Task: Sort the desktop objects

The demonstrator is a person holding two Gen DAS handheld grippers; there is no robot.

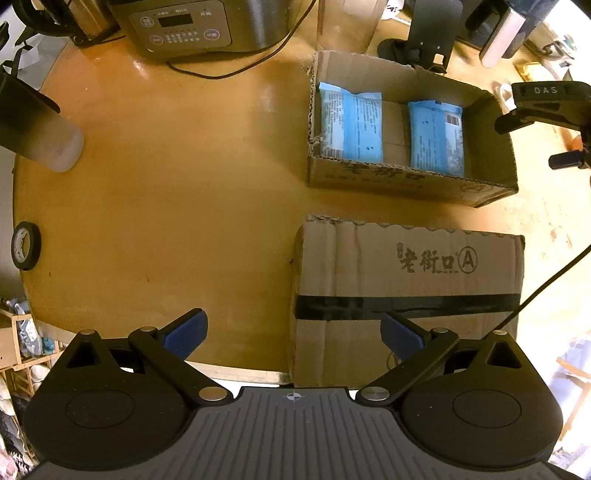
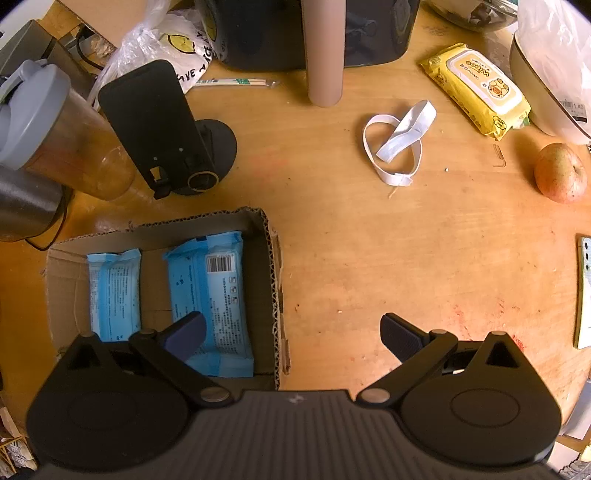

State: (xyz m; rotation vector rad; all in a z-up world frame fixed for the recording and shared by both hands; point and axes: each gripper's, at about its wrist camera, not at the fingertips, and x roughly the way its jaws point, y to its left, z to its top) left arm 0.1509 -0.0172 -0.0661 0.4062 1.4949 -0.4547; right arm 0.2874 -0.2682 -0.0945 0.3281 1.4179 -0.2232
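Right wrist view: right gripper [image 2: 291,334] jaws apart, empty, over the open cardboard box's [image 2: 275,280] right wall. Two blue wipe packs [image 2: 210,295] lie flat inside. Yellow wipes pack [image 2: 476,90] sits near the table's far right edge; likely soft, light, slippery film, so pinch across its short width. Left gripper [image 1: 293,332] likewise apart, empty.

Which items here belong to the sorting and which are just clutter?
Job:
open carton
two blue packs inside
yellow wipes pack
both open tongs

Probably clutter:
apple
white strap
rice cooker
tape roll
taped carton
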